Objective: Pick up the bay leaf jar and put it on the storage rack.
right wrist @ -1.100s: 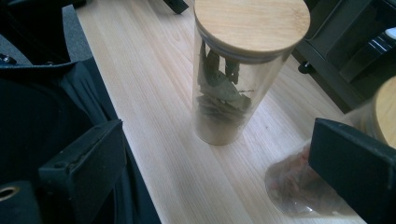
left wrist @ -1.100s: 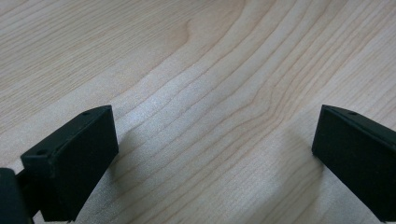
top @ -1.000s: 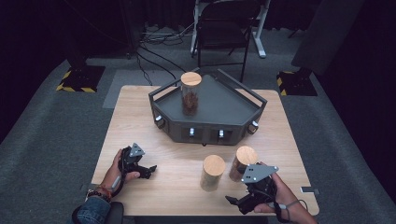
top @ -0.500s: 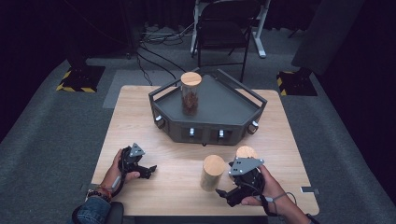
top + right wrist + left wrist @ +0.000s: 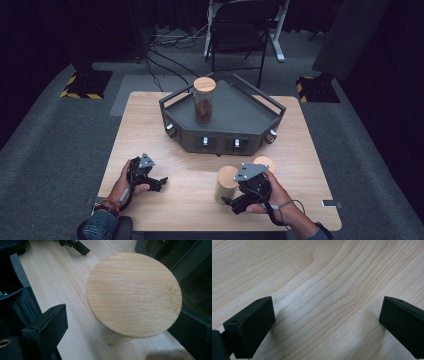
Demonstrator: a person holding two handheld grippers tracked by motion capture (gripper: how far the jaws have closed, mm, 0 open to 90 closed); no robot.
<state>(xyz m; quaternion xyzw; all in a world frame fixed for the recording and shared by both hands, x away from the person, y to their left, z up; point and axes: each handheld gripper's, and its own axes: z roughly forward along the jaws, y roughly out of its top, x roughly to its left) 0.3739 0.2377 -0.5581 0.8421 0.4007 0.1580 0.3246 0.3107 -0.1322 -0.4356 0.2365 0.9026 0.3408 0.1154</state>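
On the near right part of the wooden table [image 5: 150, 125], a person's right claw [image 5: 231, 204] is positioned around a short jar with a round bamboo lid [image 5: 133, 293], and the step in hand looks like taking hold of this jar. In the right claw view the jar stands upright between the two black jaws, which are spread wide: the left jaw is clearly apart from the glass, with bare wood between them, while the right jaw lies close against the far side, and whether it touches cannot be told. So the claw is open, not yet gripping. To do this well, the claw should probably settle lower, so the pads meet the glass body under the lid rather than the overhanging lid edge, and centre itself so both pads land together and the jar is not pushed sideways. A second lidded jar [image 5: 264, 163] stands just behind the right hand, so any shove risks knocking the two together. The grip should close gently, since glass is smooth and may slip or tip. Farther back sits a dark angular tray [image 5: 235, 107] holding a taller jar with dark contents [image 5: 203, 99]. The left claw [image 5: 159, 182] rests near the table's left front edge, its jaws wide open over bare wood, holding nothing.
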